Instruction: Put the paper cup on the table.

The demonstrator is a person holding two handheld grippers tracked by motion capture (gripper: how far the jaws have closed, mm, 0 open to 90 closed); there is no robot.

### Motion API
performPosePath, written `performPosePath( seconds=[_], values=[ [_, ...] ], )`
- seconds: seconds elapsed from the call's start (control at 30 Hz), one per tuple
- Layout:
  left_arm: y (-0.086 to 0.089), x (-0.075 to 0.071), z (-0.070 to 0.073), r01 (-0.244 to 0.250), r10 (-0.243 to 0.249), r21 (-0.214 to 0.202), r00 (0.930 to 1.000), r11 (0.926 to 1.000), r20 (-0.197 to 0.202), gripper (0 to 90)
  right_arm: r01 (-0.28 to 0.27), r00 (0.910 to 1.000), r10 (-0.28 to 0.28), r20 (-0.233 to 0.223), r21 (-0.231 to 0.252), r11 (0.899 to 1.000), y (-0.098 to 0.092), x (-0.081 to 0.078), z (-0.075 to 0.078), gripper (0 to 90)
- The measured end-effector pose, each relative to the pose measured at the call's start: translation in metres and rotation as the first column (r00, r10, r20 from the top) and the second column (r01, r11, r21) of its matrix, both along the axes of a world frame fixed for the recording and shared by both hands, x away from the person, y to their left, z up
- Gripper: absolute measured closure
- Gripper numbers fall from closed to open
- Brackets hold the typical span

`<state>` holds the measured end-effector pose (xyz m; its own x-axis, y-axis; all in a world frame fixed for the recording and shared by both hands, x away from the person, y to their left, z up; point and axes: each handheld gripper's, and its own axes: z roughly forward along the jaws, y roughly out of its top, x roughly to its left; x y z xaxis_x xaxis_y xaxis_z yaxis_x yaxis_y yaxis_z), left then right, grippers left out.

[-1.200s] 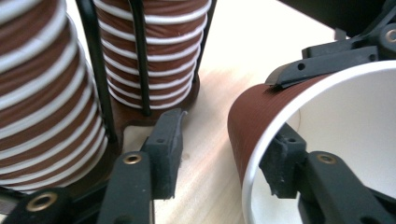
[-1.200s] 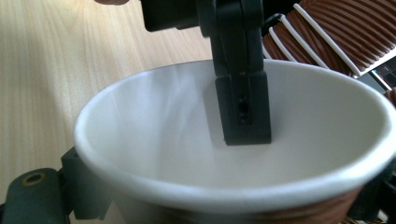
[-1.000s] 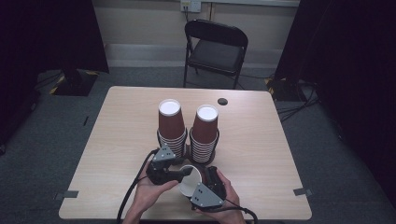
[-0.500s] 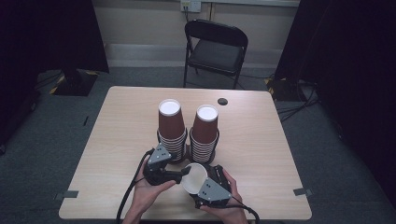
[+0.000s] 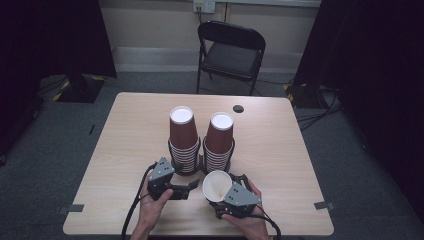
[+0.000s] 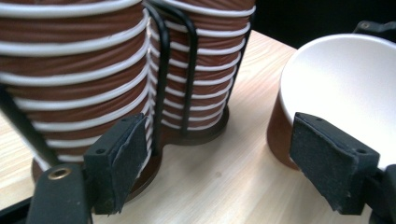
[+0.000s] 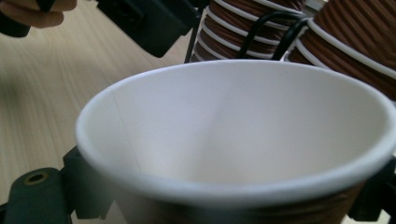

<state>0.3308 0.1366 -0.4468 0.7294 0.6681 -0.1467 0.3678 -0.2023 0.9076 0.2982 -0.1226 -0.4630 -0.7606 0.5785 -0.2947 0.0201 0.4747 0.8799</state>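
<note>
Cup stacks (image 5: 201,140): standing side by side on the counter (image 5: 125,145), mid-counter.
Loose cup (image 5: 217,185): sitting just before the stacks.
Chair (image 5: 231,50): standing behind the counter.

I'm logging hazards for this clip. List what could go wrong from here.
1. The right gripper clamps a thin paper cup tilted on its side; a harder squeeze could crush it.
2. The open left gripper sits close to the cup stacks in their wire holder; a careless move could knock them.
</note>
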Motion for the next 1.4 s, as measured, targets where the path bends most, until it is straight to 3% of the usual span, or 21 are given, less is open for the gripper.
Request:
performPosePath(
  seconds=[0.1, 0.23, 0.47, 0.57, 0.77, 0.93, 1.07, 1.13, 1.3, 1.4],
  values=[
    [0.005, 0.000, -0.006, -0.005, 0.005, -0.009, 0.9999, 1.0000, 0.013, 20.0, 0.016, 0.9997, -0.016, -0.019, 0.024, 1.000, -0.006, 0.003, 0.000, 11.1],
    [0.011, 0.001, -0.016, -0.057, 0.057, -0.001, 0.9983, 0.9984, 0.014, 19.7, 0.055, 0.9977, -0.052, -0.042, 0.063, 0.996, -0.016, 0.007, -0.001, 10.7],
    [0.024, -0.003, -0.029, -0.143, 0.143, -0.005, 0.9889, 0.9897, 0.040, 16.5, 0.127, 0.9901, -0.118, -0.075, 0.129, 0.983, -0.033, 0.016, -0.002, 10.3],
    [0.026, -0.005, -0.033, -0.169, 0.169, -0.006, 0.9843, 0.9857, 0.053, 16.5, 0.163, 0.9829, -0.145, -0.114, 0.173, 0.971, -0.042, 0.020, -0.002, 10.3],
    [0.032, -0.012, -0.038, -0.227, 0.229, -0.029, 0.9704, 0.9735, 0.078, 16.2, 0.227, 0.9703, -0.200, -0.137, 0.226, 0.947, -0.058, 0.031, -0.001, 10.3],
    [0.035, -0.016, -0.041, -0.269, 0.270, -0.017, 0.9575, 0.9629, 0.102, 15.6, 0.303, 0.9486, -0.266, -0.172, 0.249, 0.920, -0.069, 0.041, 0.003, 10.3],
    [0.034, -0.020, -0.044, -0.308, 0.307, -0.009, 0.9427, 0.9512, 0.131, 15.5, 0.352, 0.9323, -0.311, -0.184, 0.261, 0.899, -0.076, 0.051, 0.004, 10.3],
    [0.032, -0.021, -0.045, -0.342, 0.337, 0.007, 0.9280, 0.9396, 0.159, 15.5, 0.370, 0.9258, -0.332, -0.181, 0.262, 0.891, -0.079, 0.057, 0.003, 10.3],
    [0.034, -0.021, -0.048, -0.355, 0.349, 0.005, 0.9221, 0.9350, 0.167, 15.5, 0.413, 0.9091, -0.372, -0.188, 0.293, 0.862, -0.086, 0.076, -0.002, 10.3],
    [0.035, -0.021, -0.048, -0.363, 0.358, -0.003, 0.9174, 0.9316, 0.173, 15.4, 0.423, 0.9045, -0.382, -0.189, 0.286, 0.860, -0.088, 0.086, -0.003, 10.2]
  ],
)
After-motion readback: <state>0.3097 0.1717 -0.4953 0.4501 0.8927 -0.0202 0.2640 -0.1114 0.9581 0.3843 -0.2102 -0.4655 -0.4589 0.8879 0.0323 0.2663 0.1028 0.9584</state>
